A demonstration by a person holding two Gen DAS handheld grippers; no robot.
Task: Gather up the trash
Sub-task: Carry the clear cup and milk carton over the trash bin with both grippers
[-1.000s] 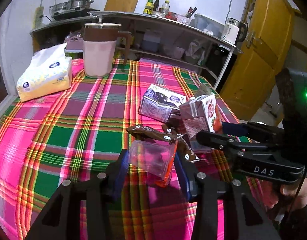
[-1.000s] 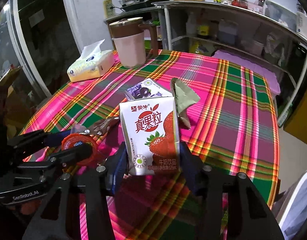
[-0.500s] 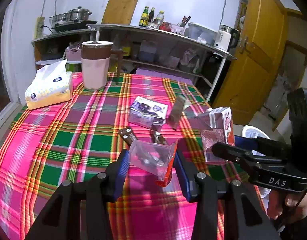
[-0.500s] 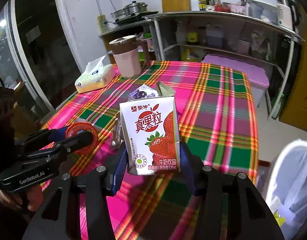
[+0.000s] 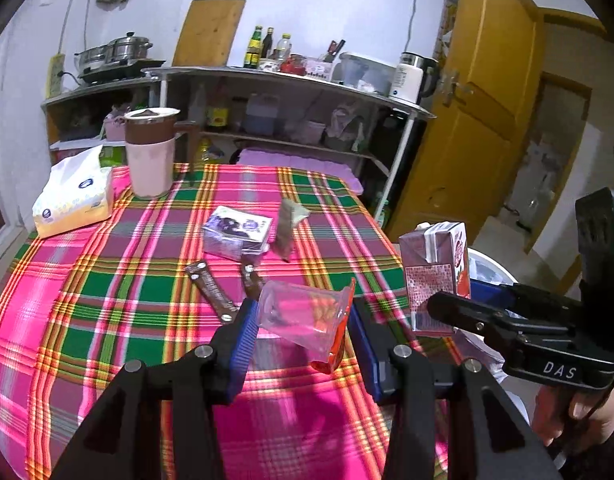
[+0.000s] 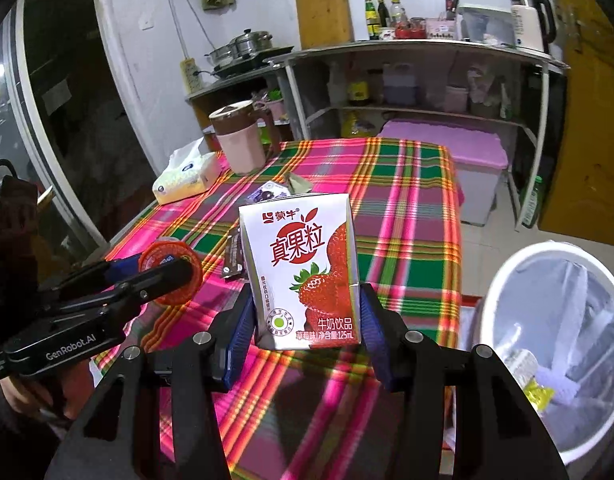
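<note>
The left claw [image 5: 303, 330] grips a clear plastic cup with an orange lid [image 5: 307, 314]; the right claw [image 6: 307, 330] grips a white strawberry milk carton [image 6: 305, 272] above the plaid-covered surface [image 6: 407, 216], white lined bin [image 6: 555, 344] at 3 o'clock.

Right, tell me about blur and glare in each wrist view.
Left wrist view: tablecloth stripes smear near the frame's bottom, plastic cup slightly soft, fisheye bending the shelf. Right wrist view: milk carton sharp, cloth beneath it streaked, pale glare on the bin liner.

Pink jug [image 5: 149, 156] upright beside tissue pack [image 5: 73, 198] on plaid tablecloth [image 5: 99, 304]; kettle [image 5: 411, 78] on shelf.
</note>
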